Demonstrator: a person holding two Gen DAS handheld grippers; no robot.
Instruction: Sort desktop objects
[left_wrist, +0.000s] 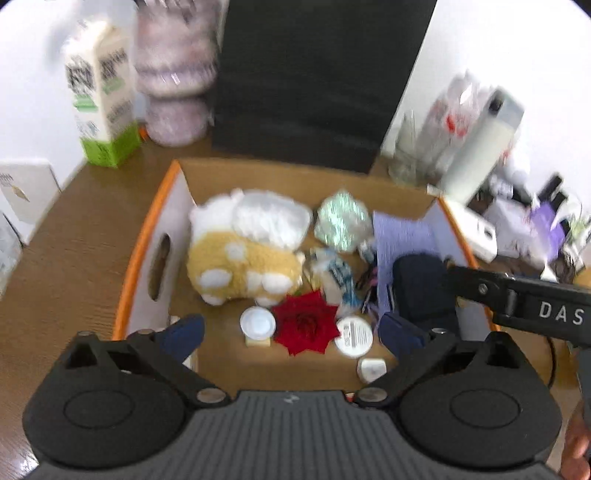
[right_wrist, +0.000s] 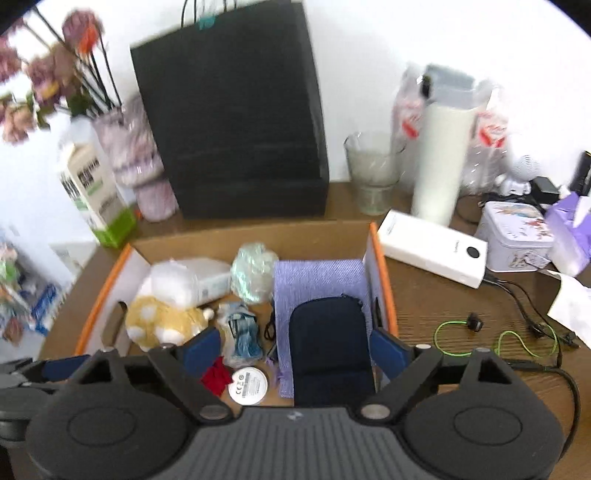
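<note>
1. Two claws, both spread wide with nothing pinched. The left gripper (left_wrist: 291, 334) hangs over the near end of the orange-edged cardboard box (left_wrist: 147, 236); a red fabric rose (left_wrist: 304, 323) shows in the gap between its blue pads, no contact.
2. The right gripper (right_wrist: 295, 345) sits over the box's right side, with the dark navy zip pouch (right_wrist: 330, 347) showing between its fingers. Pads look clear of it as far as I can tell.
3. Right by the rose: a small white round lidded jar (left_wrist: 257, 323) on its left and a white round tin with a printed label (left_wrist: 354, 336) on its right.
4. Mid-box there's a yellow-and-white plush toy (left_wrist: 240, 266), and the pouch lies on a folded lilac woven cloth (right_wrist: 317, 280).
5. Further back in the box, a crumpled greenish shiny wrapper ball (left_wrist: 343, 219).
6. Behind the box on the brown wooden desk (left_wrist: 74, 258): a big black paper bag (right_wrist: 232, 122), a white-and-green carton (left_wrist: 99, 99), and a clear glass tumbler (right_wrist: 371, 173). All pretty blurry.
</note>
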